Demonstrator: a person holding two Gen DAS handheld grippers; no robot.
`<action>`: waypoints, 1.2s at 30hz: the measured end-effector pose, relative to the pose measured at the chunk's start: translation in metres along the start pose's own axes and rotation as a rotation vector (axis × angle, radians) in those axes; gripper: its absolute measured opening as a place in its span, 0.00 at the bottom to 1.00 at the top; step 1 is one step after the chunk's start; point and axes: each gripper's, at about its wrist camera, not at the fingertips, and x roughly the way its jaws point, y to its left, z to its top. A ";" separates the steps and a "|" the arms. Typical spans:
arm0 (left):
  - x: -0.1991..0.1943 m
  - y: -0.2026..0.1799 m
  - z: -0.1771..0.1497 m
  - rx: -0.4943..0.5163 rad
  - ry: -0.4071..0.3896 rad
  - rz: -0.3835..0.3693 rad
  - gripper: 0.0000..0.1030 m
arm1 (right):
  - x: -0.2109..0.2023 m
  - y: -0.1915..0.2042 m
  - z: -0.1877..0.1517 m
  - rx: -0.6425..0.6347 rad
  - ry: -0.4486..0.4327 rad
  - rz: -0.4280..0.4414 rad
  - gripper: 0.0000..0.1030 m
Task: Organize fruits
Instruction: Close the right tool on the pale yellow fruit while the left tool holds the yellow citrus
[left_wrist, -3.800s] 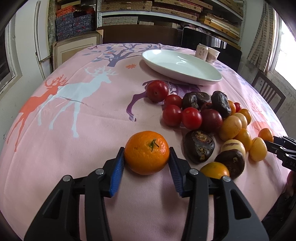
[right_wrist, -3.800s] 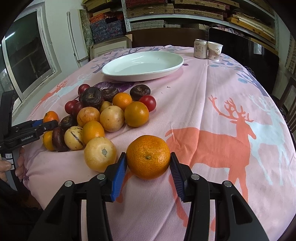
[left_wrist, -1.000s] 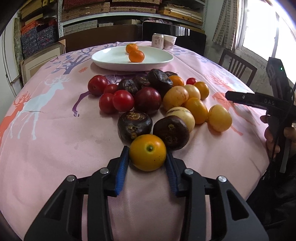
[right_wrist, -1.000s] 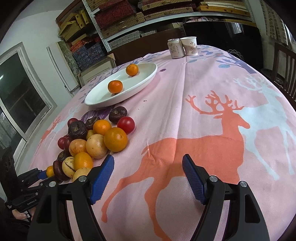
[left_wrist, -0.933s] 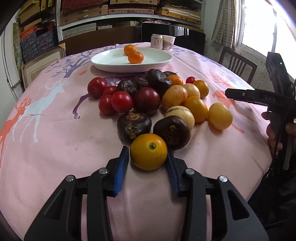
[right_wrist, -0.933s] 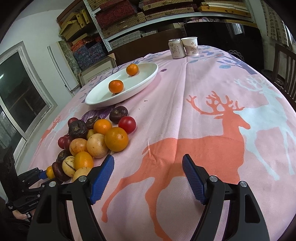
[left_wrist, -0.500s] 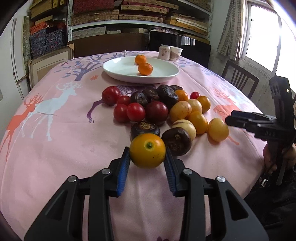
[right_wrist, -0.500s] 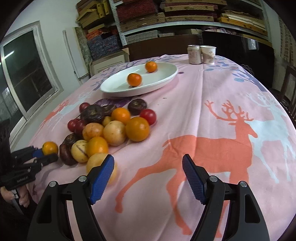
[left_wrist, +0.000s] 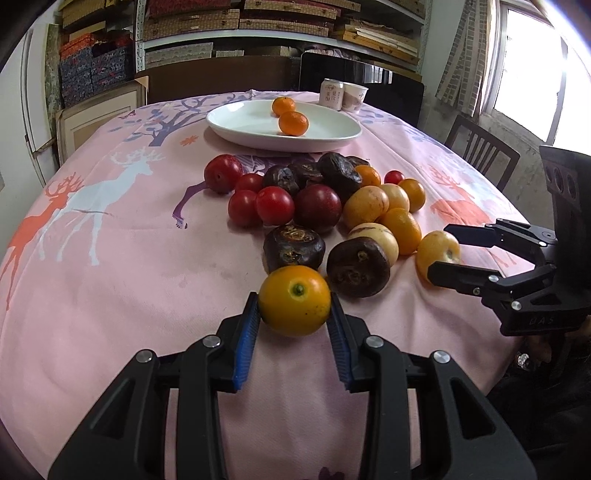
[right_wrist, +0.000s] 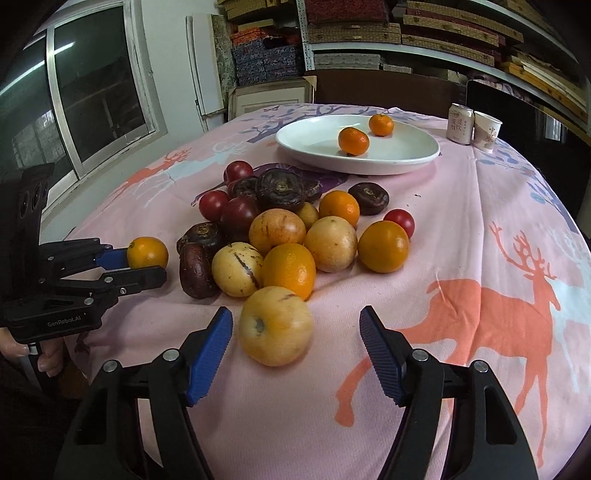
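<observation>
Sorting the fruit, 1 piece per hand

My left gripper (left_wrist: 294, 320) pinches an orange (left_wrist: 294, 300) just off the cloth; my right gripper (right_wrist: 295, 347) is closing around a pale yellow fruit (right_wrist: 275, 325), pads not yet touching. Next: carry both to the plate (left_wrist: 236, 125), where 2 mandarins (left_wrist: 293, 123) lie.

I'm working in a home dining room doubling as storage: a cloth-covered table (left_wrist: 110, 258), a wooden chair (left_wrist: 480, 155), shelves (left_wrist: 280, 22) stacked with flat boxes.
</observation>
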 end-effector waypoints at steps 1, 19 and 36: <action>0.001 0.001 0.000 -0.002 0.002 0.001 0.34 | 0.000 0.002 0.000 -0.012 -0.003 -0.005 0.69; 0.006 0.000 -0.004 -0.001 0.019 -0.005 0.34 | 0.009 -0.014 -0.002 0.065 0.026 0.006 0.41; 0.007 -0.001 -0.004 0.002 0.017 -0.003 0.35 | 0.001 -0.022 -0.003 0.108 -0.007 0.006 0.41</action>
